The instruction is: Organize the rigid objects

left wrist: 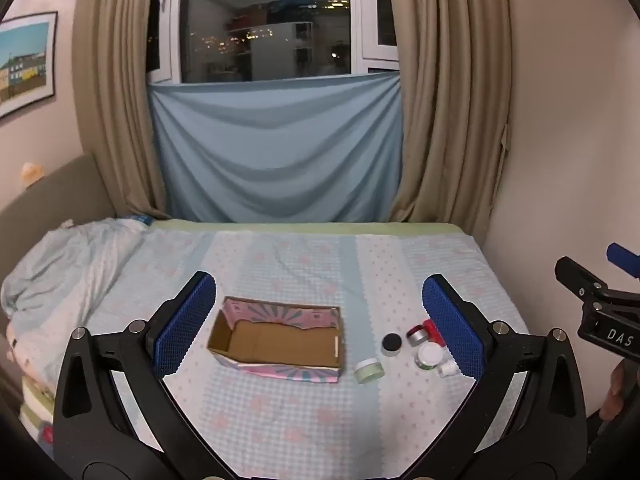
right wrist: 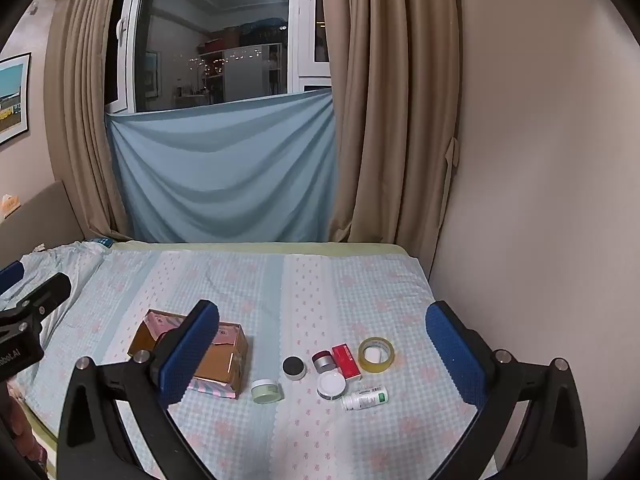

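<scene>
An open cardboard box (left wrist: pixel 276 370) with a pink patterned outside lies empty on the bed, between my left gripper's (left wrist: pixel 319 284) open fingers and further off. To its right sits a cluster: a green jar (right wrist: pixel 267 391), a black-lidded jar (right wrist: pixel 294 367), a silver jar with a dark red lid (right wrist: pixel 323 361), a red carton (right wrist: pixel 346 361), a roll of clear tape (right wrist: pixel 376 354), a white-lidded jar (right wrist: pixel 331 386) and a white bottle (right wrist: pixel 365 397) on its side. My right gripper (right wrist: pixel 323 308) hangs open above and short of this cluster, holding nothing.
The bed's checked sheet (right wrist: pixel 280 280) has bare room behind the objects. A crumpled quilt (left wrist: pixel 60 264) fills the left end. A wall (right wrist: pixel 520 200) borders the right side; curtains and a draped blue cloth (right wrist: pixel 224 180) stand behind.
</scene>
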{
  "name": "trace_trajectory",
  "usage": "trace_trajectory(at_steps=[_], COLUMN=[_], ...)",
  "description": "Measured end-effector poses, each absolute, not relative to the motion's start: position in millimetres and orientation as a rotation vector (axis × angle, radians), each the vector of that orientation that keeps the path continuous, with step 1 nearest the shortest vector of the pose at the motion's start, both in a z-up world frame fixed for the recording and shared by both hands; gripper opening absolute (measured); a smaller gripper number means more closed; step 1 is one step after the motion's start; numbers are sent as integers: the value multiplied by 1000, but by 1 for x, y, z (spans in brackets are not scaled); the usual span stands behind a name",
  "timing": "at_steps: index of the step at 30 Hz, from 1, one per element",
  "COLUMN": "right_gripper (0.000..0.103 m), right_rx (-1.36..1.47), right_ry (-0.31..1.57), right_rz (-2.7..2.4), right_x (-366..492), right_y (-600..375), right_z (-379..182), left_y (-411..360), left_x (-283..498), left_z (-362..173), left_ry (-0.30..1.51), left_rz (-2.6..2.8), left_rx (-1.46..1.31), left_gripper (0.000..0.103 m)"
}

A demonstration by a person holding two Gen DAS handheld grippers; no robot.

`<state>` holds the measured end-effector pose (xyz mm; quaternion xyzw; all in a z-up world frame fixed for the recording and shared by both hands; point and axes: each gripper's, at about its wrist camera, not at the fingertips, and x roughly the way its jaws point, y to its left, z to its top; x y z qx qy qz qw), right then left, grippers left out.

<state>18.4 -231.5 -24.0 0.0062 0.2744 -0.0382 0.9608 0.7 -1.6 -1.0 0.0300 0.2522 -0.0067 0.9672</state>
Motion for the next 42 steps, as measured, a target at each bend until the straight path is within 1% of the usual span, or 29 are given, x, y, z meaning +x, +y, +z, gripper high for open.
trace_trajectory(at_steps=[4,8,9,20,42], right_gripper=[103,103,103,103,103], right_rx=[-7,-7,-20,-4,13], right_ry=[559,562,528,525,524], right_rz=[-96,-103,-99,-88,-74], right_x=[18,23,16,17,17], right_y=[-232,-231,-229,-231,-227], right_z=[-25,-20,-22,-23,-26], left_y=[-22,-20,-10,-1,8], left_x=[6,6,5,-1,0], left_z=[-2,-6,-3,-1,2], left_ry=[517,496,493,477,481], left_rz=[22,8,-1,-28,-26], left_rx=[102,74,51,1,-4], left_gripper=[102,102,102,102,102])
